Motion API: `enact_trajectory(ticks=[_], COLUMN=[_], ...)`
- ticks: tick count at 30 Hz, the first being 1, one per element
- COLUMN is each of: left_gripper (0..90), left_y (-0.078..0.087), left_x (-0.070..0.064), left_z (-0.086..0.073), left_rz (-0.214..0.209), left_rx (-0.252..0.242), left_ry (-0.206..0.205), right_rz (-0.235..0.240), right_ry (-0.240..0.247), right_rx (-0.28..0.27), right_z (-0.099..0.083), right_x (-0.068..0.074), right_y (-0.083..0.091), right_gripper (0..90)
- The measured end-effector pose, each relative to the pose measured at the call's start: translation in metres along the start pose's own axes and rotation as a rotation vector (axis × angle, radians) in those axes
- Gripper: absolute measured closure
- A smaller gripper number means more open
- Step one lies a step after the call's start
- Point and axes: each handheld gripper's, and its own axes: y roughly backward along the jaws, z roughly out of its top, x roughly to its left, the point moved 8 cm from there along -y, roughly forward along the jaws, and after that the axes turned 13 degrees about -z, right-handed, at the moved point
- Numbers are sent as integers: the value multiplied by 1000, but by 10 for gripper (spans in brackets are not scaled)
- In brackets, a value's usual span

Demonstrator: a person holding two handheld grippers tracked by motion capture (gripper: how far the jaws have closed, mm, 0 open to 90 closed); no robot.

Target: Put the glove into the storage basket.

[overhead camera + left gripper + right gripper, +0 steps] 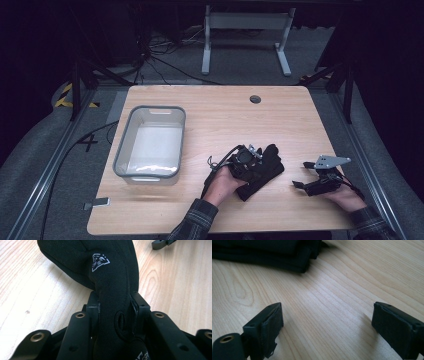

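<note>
— Wooden tabletop [220, 115], anything grabbed yet?
— My left tool [113, 315] is clamped on the black glove [110, 277]; right tool [327, 322] gapes empty beside it. Lifting into the bin [120, 150] remains, I'd judge.

Count: 1 table [210, 110], w/ 1 round hole [255, 99] near its far edge. 1 grey-rimmed clear bin [150, 142]. Black gloves [260, 170]: 1 pile, can't tell how many in it. Hand-held grippers: 2, i.e. left hand-held gripper [252, 159] & right hand-held gripper [303, 174], 2 jaws each. 1 small metal piece [96, 203] at the table's near left corner. 1 white frame [245, 37] on the floor behind.
</note>
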Motion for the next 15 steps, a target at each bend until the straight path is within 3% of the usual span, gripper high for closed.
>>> enact_trajectory(ticks=[3,15], left_gripper=[674,670], left_y=[8,52], left_x=[-3,0], left_z=[5,14], left_rz=[-8,41], left_rx=[-18,-62], left_ry=[5,20], right_rz=[0,8], right_ry=[1,8], right_rx=[0,-1], right_z=[0,0], right_x=[0,0], right_y=[0,0], right_gripper=[110,108])
